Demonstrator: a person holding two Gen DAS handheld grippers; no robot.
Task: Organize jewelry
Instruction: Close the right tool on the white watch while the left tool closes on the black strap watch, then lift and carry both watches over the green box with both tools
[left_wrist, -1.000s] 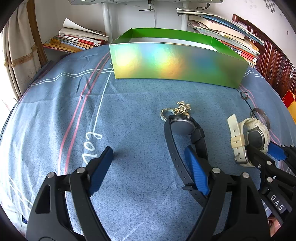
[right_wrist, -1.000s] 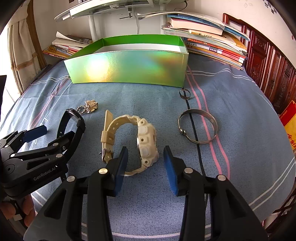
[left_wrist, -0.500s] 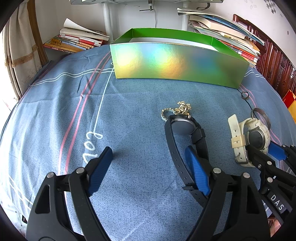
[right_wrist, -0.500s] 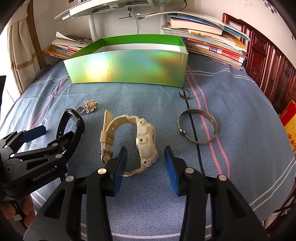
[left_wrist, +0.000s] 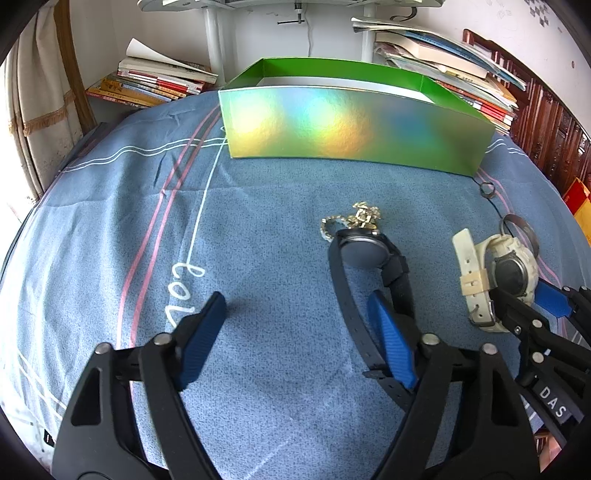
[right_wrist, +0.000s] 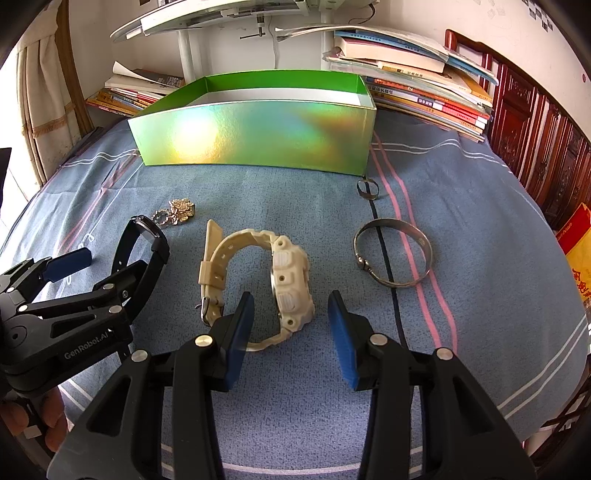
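A shiny green open box (left_wrist: 351, 125) (right_wrist: 255, 136) stands at the back of the blue cloth. A black watch (left_wrist: 369, 266) (right_wrist: 142, 245) lies on its side; my left gripper (left_wrist: 295, 336) is open, its right finger beside the strap. A cream watch (right_wrist: 273, 280) (left_wrist: 495, 273) stands on edge; my right gripper (right_wrist: 288, 332) is open around its near end. A gold brooch (left_wrist: 354, 219) (right_wrist: 177, 214), a small ring (right_wrist: 367, 188) and a metal bangle (right_wrist: 393, 256) lie on the cloth.
Stacks of books (right_wrist: 417, 92) (left_wrist: 155, 83) sit behind the box on both sides. A white stand post (left_wrist: 214, 37) rises behind. A dark wooden cabinet (right_wrist: 535, 129) is at the right. The cloth-covered table edge curves at the left and right.
The right gripper's fingers have edged slightly forward around the cream watch. The left gripper has barely moved.
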